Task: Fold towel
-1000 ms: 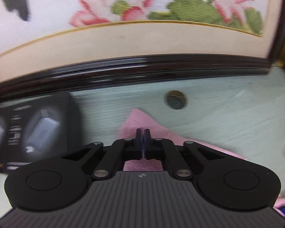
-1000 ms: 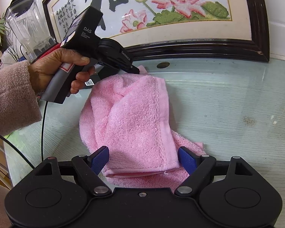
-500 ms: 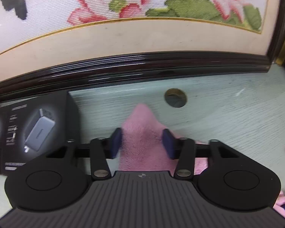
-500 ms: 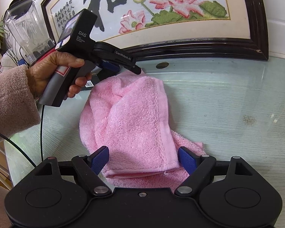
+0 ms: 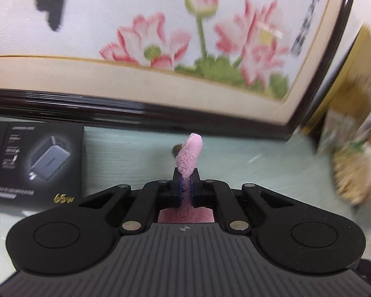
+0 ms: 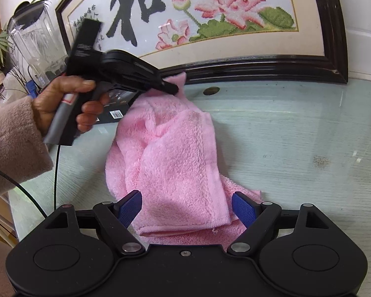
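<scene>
Left gripper (image 5: 185, 188) pinches a far corner of the soft pink terry towel (image 6: 175, 163), lying crumpled at frame centre on the glass table (image 6: 296, 133). Right gripper (image 6: 186, 205) gapes wide over its near hem; light, limp cloth, best taken by corners.

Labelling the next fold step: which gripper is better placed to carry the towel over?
Left. The left gripper is shut on the towel at its far corner, which looks raised off the table. The right gripper is open, its fingers straddling the near edge, gripping nothing.
</scene>
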Action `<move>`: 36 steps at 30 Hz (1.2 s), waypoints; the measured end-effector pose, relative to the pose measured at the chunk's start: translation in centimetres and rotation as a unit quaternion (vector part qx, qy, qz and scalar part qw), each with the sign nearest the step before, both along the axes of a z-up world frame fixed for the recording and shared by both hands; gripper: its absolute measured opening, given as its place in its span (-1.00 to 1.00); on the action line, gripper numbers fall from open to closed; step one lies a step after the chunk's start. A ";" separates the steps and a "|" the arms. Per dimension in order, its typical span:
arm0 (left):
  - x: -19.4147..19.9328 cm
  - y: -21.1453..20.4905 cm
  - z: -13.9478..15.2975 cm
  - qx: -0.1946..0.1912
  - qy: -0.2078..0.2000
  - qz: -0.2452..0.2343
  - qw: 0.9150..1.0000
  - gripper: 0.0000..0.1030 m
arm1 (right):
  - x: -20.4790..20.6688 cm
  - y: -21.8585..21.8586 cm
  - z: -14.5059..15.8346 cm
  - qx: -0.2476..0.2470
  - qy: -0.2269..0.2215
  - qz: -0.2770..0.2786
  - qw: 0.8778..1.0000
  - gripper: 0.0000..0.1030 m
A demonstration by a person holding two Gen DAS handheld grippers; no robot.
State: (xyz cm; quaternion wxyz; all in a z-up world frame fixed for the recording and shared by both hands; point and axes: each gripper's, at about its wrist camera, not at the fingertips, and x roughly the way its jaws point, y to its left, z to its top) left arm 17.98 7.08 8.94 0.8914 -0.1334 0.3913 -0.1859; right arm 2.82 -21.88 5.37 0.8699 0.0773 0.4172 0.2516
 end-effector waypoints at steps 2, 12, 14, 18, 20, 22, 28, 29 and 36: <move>-1.1 0.8 0.4 -0.022 -0.014 -0.002 1.000 -0.90 | 0.2 -0.3 -0.1 0.008 0.005 0.000 1.000 0.53; -7.1 3.3 2.6 -0.087 -0.047 -0.001 0.995 -0.90 | 0.6 1.7 -1.0 -0.039 -0.002 0.041 0.998 0.34; -8.1 4.0 2.7 -0.089 -0.049 0.007 0.995 -0.90 | -0.5 3.0 -1.5 -0.078 -0.025 0.056 0.995 -0.16; -8.9 5.0 2.8 -0.089 -0.046 0.018 0.995 -0.90 | -1.8 3.8 -1.2 -0.112 -0.054 0.051 0.991 -0.89; -9.2 5.4 2.9 -0.095 -0.041 0.026 0.994 -0.90 | -2.3 4.1 -1.0 -0.128 -0.062 0.054 0.988 -0.93; -9.4 5.8 3.2 -0.105 -0.042 0.029 0.993 -0.90 | -2.5 4.2 -1.0 -0.121 -0.054 0.053 0.990 -0.95; -9.7 5.8 4.6 -0.123 -0.054 0.032 0.990 -0.90 | -1.4 0.0 -0.6 0.066 0.017 -0.015 0.998 -0.97; -9.6 5.7 4.8 -0.126 -0.054 0.032 0.990 -0.90 | -1.2 -0.8 -1.0 0.108 0.033 -0.028 0.993 -0.97; -6.6 3.1 8.5 -0.138 -0.087 0.018 0.987 -0.89 | 0.4 -6.1 1.7 0.222 0.028 -0.113 0.968 -0.97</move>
